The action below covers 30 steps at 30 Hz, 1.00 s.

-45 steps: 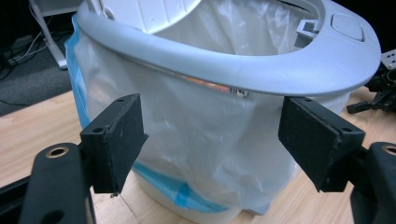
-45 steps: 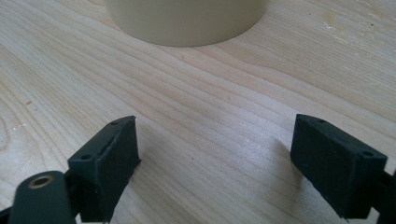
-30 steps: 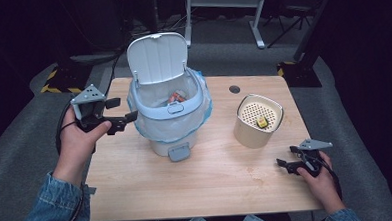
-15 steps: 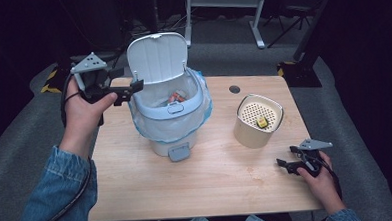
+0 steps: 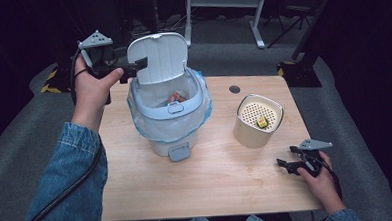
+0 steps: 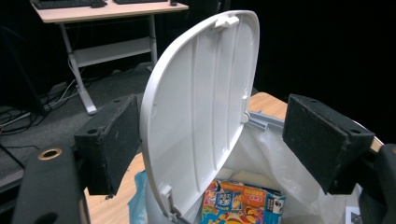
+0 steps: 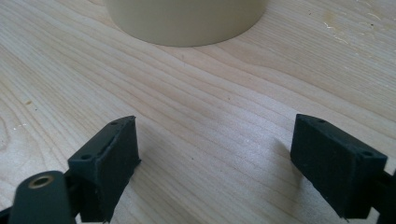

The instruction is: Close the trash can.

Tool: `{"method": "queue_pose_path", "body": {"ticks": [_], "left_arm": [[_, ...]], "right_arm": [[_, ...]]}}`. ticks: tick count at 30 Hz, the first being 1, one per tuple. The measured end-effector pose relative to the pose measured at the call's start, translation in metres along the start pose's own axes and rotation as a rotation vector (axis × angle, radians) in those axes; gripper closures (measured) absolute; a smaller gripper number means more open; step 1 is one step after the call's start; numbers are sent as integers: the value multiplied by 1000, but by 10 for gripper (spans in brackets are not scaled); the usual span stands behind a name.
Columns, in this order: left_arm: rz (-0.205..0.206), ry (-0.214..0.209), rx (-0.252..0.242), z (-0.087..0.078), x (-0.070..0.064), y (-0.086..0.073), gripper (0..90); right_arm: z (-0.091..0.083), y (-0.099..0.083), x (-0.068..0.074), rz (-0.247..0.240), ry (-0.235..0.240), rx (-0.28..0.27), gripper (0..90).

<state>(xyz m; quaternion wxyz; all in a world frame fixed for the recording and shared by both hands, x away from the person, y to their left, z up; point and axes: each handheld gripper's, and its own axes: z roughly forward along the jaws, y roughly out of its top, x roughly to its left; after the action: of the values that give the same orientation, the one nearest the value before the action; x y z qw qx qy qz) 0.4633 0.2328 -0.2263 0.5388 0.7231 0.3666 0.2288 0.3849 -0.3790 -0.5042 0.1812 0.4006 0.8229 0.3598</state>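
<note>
The left gripper (image 5: 141, 64) is raised at the far left of the worktop (image 5: 222, 189), level with the upright lid (image 5: 157, 57) of a small white bin (image 5: 169, 119). Its jaws are spread wide. In the left gripper view the lid (image 6: 201, 107) stands on edge between the two pads (image 6: 114, 140), which sit one on each side of it with clear gaps, so they are not pressing on it. The lid is tilted back on its hinge and the bin is open.

The bin stands left of the worktop's middle, lined with a pale blue bag (image 5: 204, 112) whose edge folds over the rim. Inside lies a bright printed packet (image 6: 243, 203), seen from above as a small orange patch. A grey pedal (image 5: 179, 152) juts from the bin's near foot.

To the right of the bin, well apart from it, stands a cream round container (image 5: 258, 120) with a perforated insert, and a small yellow item (image 5: 262, 121) lies on that insert. A dark round hole (image 5: 234, 89) in the worktop lies beyond it.

The right gripper (image 5: 282, 165) rests low at the near right edge, held in the person's hand. Its jaws are spread with bare wood between them, and the base of the cream container (image 7: 187, 21) lies ahead of them.
</note>
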Motion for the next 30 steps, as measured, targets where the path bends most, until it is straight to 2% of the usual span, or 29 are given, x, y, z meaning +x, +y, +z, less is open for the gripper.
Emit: {"method": "queue_pose_path", "body": {"ticks": [3,5,10,18,20,22,28,30], "left_arm": [[-16,-25,-9,-3,0,-1,220],[-15,-66,-15,-7,-2,-4,269],[20,-173,48,-12,-15,-18,278],[11,-288,88,-12,-37,-36,302],[13,-290,105,-10,-42,-38,322],[4,-286,111,-7,-44,-40,382],[-49,-298,137,4,-45,-47,535],[-55,-284,141,8,-46,-49,542]], "right_arm": [[0,0,0,0,0,0,153],[0,0,0,0,0,0,153],[0,0,0,-1,0,0,153],[0,0,0,0,0,0,153],[0,0,0,0,0,0,153],[0,0,0,-1,0,0,153],[0,0,0,-1,0,0,153],[0,0,0,-1,0,0,153]]}}
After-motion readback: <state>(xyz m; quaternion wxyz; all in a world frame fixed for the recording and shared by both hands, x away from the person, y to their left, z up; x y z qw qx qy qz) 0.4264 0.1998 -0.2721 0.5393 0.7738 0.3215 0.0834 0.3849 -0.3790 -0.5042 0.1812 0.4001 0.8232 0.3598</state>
